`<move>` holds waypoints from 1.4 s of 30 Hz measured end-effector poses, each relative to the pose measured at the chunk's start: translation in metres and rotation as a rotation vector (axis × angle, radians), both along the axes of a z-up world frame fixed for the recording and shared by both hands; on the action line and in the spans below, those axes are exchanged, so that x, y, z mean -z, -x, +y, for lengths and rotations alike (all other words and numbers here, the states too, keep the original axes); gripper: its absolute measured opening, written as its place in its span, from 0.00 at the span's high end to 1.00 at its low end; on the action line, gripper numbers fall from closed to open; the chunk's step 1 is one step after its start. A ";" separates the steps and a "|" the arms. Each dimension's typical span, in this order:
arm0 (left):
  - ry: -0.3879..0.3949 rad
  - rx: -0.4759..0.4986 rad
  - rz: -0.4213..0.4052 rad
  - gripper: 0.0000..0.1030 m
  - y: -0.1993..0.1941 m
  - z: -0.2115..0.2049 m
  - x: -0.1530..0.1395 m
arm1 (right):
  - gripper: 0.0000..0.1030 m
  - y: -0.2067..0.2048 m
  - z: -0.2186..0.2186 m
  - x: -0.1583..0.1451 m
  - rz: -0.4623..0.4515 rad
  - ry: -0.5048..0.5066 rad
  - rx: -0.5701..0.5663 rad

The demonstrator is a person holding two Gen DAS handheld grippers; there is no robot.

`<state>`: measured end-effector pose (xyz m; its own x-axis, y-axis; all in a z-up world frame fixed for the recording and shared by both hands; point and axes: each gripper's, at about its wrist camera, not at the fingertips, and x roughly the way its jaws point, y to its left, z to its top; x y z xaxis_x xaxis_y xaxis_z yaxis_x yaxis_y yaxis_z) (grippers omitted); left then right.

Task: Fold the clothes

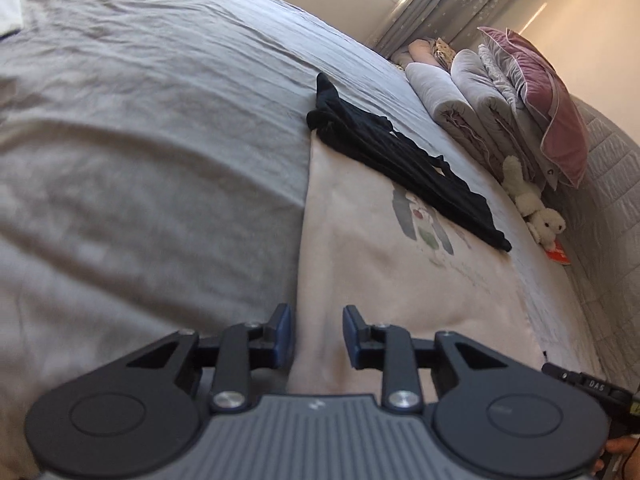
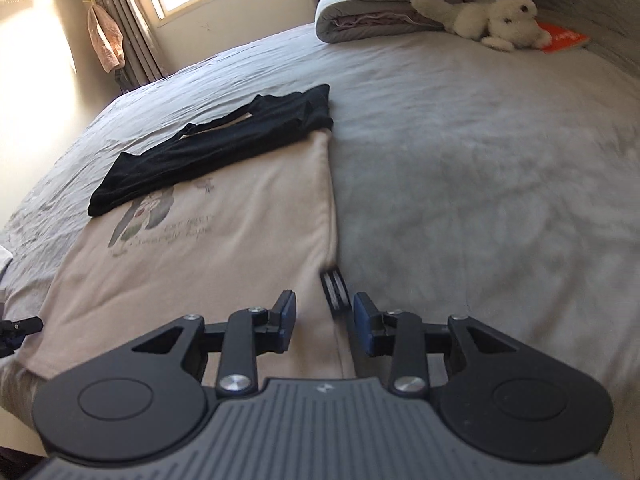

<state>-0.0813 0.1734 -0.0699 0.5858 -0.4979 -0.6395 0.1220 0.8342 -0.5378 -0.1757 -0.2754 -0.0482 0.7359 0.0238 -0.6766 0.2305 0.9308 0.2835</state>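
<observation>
A pale pink T-shirt (image 1: 384, 280) with a faded print lies flat on the bed; in the right wrist view the T-shirt (image 2: 224, 248) fills the lower left. A black garment (image 1: 400, 160) lies stretched across its far end, and the right wrist view shows that black garment (image 2: 216, 144) too. My left gripper (image 1: 317, 336) is open, just above the shirt's near left edge. My right gripper (image 2: 325, 324) is open over the shirt's near right edge, where a small black-and-white tag (image 2: 334, 288) sticks out. Neither holds cloth.
The grey bedsheet (image 1: 140, 140) spreads wide to the left. Folded quilts (image 1: 472, 108), a pink pillow (image 1: 540, 92) and a white plush toy (image 2: 488, 16) with an orange booklet (image 2: 564, 40) sit by the headboard. A window and curtains (image 2: 128, 24) stand beyond the bed.
</observation>
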 end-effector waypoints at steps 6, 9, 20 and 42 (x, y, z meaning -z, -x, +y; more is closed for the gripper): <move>0.097 -0.015 0.071 0.85 0.012 0.007 0.010 | 0.65 0.028 -0.012 0.008 -0.023 -0.150 0.017; 0.106 -0.002 0.086 0.87 0.015 0.006 0.010 | 0.64 0.030 -0.013 0.009 -0.028 -0.199 0.015; 0.135 0.020 0.106 0.92 0.023 0.009 0.010 | 0.82 0.028 -0.011 0.006 -0.002 -0.201 -0.014; 0.365 -0.024 0.111 0.93 -0.026 0.013 -0.013 | 0.84 -0.017 -0.037 -0.039 -0.088 -0.344 0.025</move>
